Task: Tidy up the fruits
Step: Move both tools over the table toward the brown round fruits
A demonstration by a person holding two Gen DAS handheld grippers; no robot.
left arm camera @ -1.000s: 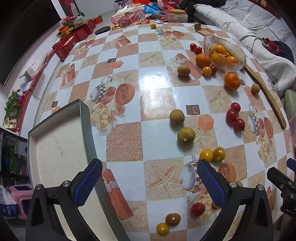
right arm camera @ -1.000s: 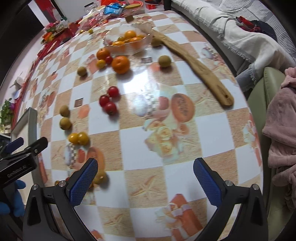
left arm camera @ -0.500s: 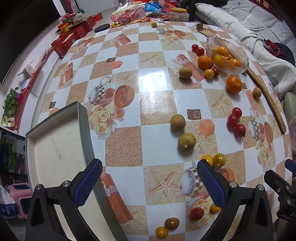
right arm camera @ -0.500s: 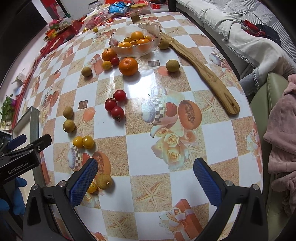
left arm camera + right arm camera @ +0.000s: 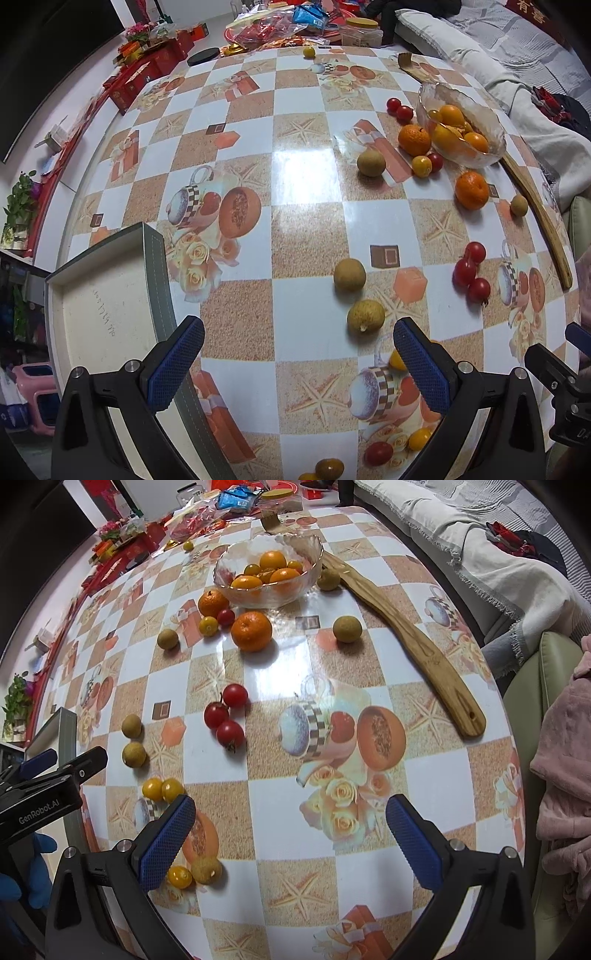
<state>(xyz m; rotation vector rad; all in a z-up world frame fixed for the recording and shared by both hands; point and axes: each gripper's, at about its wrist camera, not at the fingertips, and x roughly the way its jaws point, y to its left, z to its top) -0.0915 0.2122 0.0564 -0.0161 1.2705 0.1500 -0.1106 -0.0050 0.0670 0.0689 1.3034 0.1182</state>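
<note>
Both the left gripper (image 5: 295,363) and right gripper (image 5: 290,834) are hovering with fingers spread wide, holding nothing. Some oranges are sitting in the glass bowl (image 5: 236,559); most fruit, such as the cherry tomatoes (image 5: 225,716), is lying scattered across the counter (image 5: 295,794); the tray (image 5: 103,306) is sitting empty, so sorting is looking barely begun.

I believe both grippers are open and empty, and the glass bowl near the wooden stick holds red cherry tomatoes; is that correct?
Not quite. The right wrist view shows the glass bowl holding orange and yellow fruit, not red cherry tomatoes; the cherry tomatoes lie loose on the table. The rest stands: the left gripper and right gripper are both open and empty, and the bowl sits beside the wooden stick.
</note>
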